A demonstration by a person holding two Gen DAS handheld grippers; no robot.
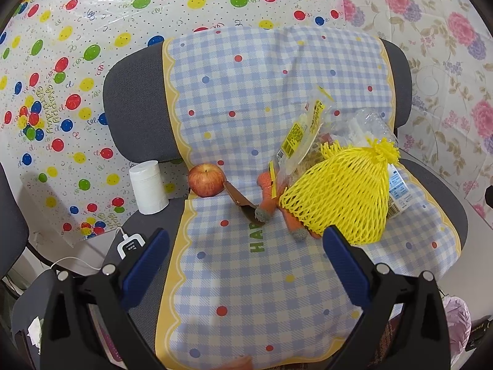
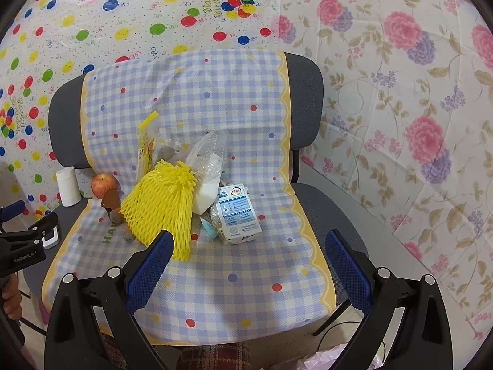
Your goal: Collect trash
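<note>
A pile of trash lies on a chair seat covered by a checked cloth (image 1: pixel 246 277). A yellow foam fruit net (image 1: pixel 342 197) (image 2: pixel 160 206) is in front. Behind it are a yellow-labelled plastic wrapper (image 1: pixel 302 132) (image 2: pixel 146 151), a clear crumpled plastic bottle (image 1: pixel 369 123) (image 2: pixel 209 157), and a white milk carton (image 2: pixel 235 215). An orange knitted toy (image 1: pixel 271 197) and a brown wrapper (image 1: pixel 243 205) lie left of the net. My left gripper (image 1: pixel 246 256) is open and empty, just in front of the net. My right gripper (image 2: pixel 249 256) is open and empty, in front of the carton.
A red apple (image 1: pixel 206 180) (image 2: pixel 103 185) and a white paper roll (image 1: pixel 148 186) (image 2: pixel 67 186) sit at the seat's left edge. A white charger (image 1: pixel 131 243) lies beside the cloth. The left gripper's body shows at the left edge of the right wrist view (image 2: pixel 27 237). Patterned sheets cover the walls.
</note>
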